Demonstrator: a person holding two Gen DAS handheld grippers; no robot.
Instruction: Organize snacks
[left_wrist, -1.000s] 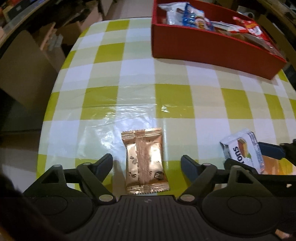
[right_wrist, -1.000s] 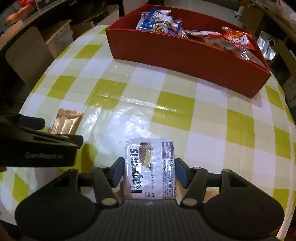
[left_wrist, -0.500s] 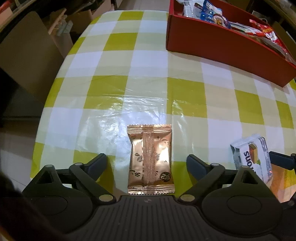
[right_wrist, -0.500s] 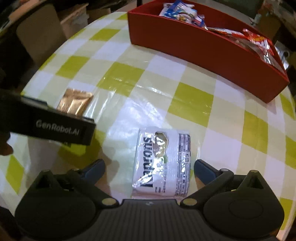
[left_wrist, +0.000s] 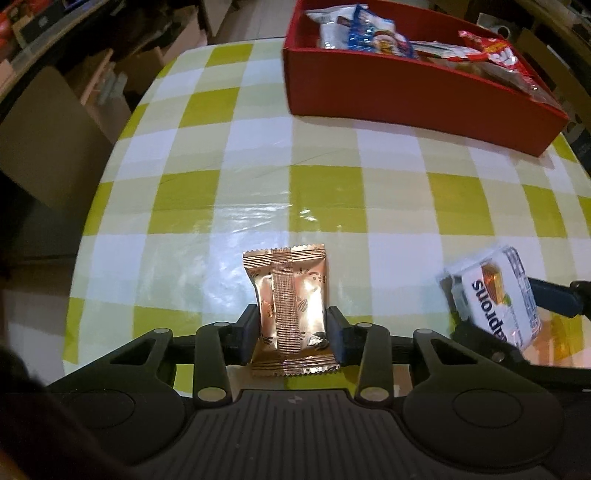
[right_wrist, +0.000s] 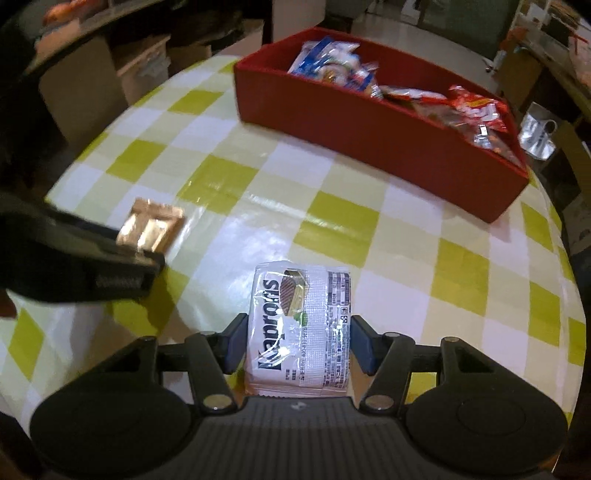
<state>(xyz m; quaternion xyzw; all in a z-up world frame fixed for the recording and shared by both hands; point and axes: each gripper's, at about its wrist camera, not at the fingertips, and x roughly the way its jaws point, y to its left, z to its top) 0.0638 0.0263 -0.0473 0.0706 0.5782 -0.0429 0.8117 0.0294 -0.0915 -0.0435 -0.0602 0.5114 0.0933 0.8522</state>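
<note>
Copper-foil packet (left_wrist: 291, 310) lies lengthwise between the left tongs (left_wrist: 291, 334) on the checked counter (left_wrist: 221, 184), well short of the red box (left_wrist: 406, 92) of snacks. Jaws are closing; both pads press the packet's sides.

Right wrist view: the white wafer pack (right_wrist: 301, 328) sits between the right tongs (right_wrist: 299, 345), likewise short of the red box (right_wrist: 369, 125). Jaws are closing, pads at the pack's edges. Copper-foil packet (right_wrist: 151, 227) shows left of this pack.
</note>
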